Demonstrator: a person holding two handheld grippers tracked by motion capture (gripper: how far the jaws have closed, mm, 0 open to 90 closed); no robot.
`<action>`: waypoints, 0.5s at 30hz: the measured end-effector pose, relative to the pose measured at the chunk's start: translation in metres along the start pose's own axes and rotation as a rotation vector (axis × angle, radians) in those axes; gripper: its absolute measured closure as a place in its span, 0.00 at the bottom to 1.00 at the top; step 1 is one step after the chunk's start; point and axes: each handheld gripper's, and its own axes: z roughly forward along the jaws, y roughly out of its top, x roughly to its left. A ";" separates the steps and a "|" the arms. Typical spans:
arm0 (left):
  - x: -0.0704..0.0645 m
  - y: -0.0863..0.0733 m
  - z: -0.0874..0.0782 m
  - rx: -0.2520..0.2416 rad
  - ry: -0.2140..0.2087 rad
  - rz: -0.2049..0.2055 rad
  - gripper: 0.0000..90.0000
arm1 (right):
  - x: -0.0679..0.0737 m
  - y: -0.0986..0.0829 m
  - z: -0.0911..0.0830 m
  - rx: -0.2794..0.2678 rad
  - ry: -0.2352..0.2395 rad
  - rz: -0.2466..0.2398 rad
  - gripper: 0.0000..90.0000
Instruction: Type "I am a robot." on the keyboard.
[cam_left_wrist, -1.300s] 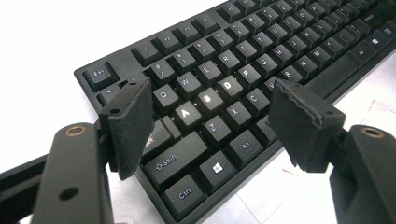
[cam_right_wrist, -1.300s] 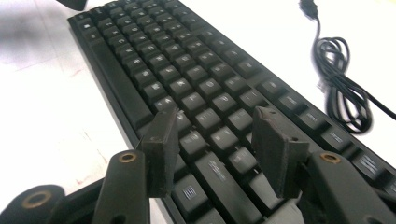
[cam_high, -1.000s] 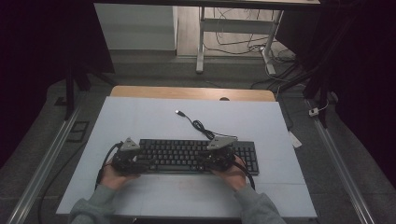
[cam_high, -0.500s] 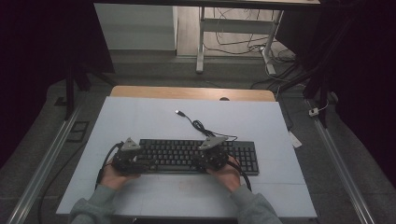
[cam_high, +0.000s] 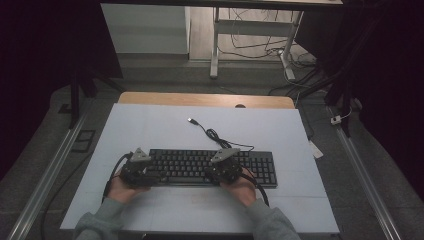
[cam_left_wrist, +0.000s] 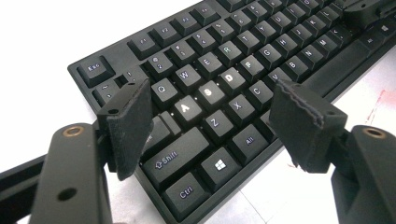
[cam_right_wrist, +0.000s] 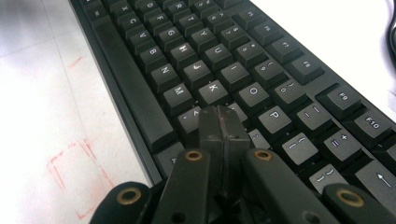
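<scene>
Your left gripper (cam_left_wrist: 210, 116) stands spread wide over the left end of the keyboard (cam_high: 210, 167), grasping nothing. Your right gripper (cam_right_wrist: 223, 122) is clenched, its tip down among the keys (contact hard to judge). The keyboard lies along the table's (cam_high: 150, 125) near edge.

The keyboard (cam_high: 212, 167) is black with white legends on its keycaps, a few of them such as A, S and D looking brighter in the left gripper view, and its cable (cam_high: 212, 134) is black too. It lies on a pale blue-white table top (cam_high: 150, 125) bearing faint red pen marks (cam_right_wrist: 70, 172), with a light wood strip (cam_high: 205, 99) along the far edge. Both grippers, left (cam_left_wrist: 210, 116) and right (cam_right_wrist: 223, 126), are black with brass-coloured rivets and grey top plates, and the person's sleeves (cam_high: 100, 225) seem grey-green, though the light is dim.
</scene>
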 end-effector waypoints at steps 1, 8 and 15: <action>0.000 0.000 0.000 -0.001 0.000 0.000 0.34 | 0.000 0.001 -0.001 -0.003 0.001 0.000 1.00; 0.001 0.000 -0.002 -0.009 0.002 -0.002 0.34 | -0.006 0.001 -0.016 -0.067 -0.024 0.010 1.00; -0.001 0.000 -0.001 -0.005 0.007 0.005 0.33 | -0.016 -0.015 -0.037 -0.115 -0.080 0.041 0.77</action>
